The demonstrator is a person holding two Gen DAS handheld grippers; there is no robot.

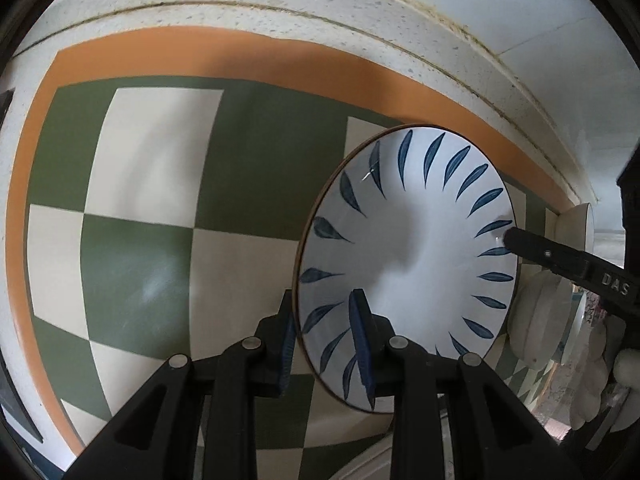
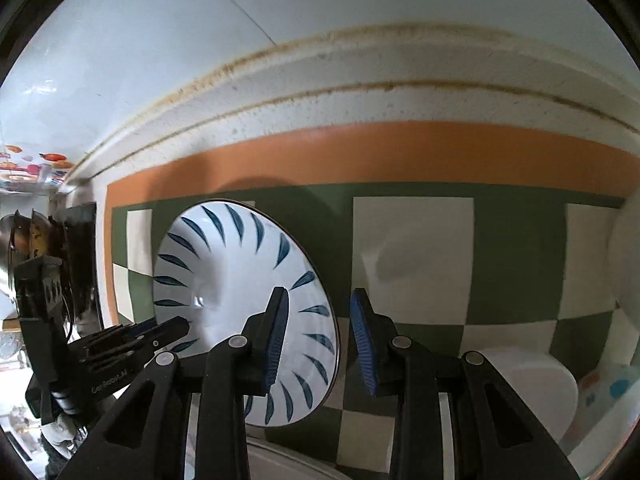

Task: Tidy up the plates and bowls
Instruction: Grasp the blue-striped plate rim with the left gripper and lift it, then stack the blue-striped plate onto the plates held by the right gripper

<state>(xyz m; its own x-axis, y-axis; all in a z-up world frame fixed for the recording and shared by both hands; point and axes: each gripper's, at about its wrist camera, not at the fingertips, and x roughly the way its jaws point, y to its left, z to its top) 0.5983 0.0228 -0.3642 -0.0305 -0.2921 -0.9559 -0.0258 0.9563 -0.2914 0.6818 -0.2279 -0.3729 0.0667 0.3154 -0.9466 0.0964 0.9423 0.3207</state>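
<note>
A white plate with blue leaf marks is held up above a green and cream checkered mat. My left gripper is shut on the plate's near rim, one finger on each face. My right gripper straddles the opposite rim of the same plate, jaws apart, the left pad near the plate's face. The right gripper's finger shows in the left wrist view at the plate's far edge. The left gripper shows in the right wrist view at the plate's left rim.
The mat has an orange border and lies on a speckled white counter against a white wall. A white dish sits at lower right. Other white dishes stand at the right of the left wrist view. Dark utensils hang far left.
</note>
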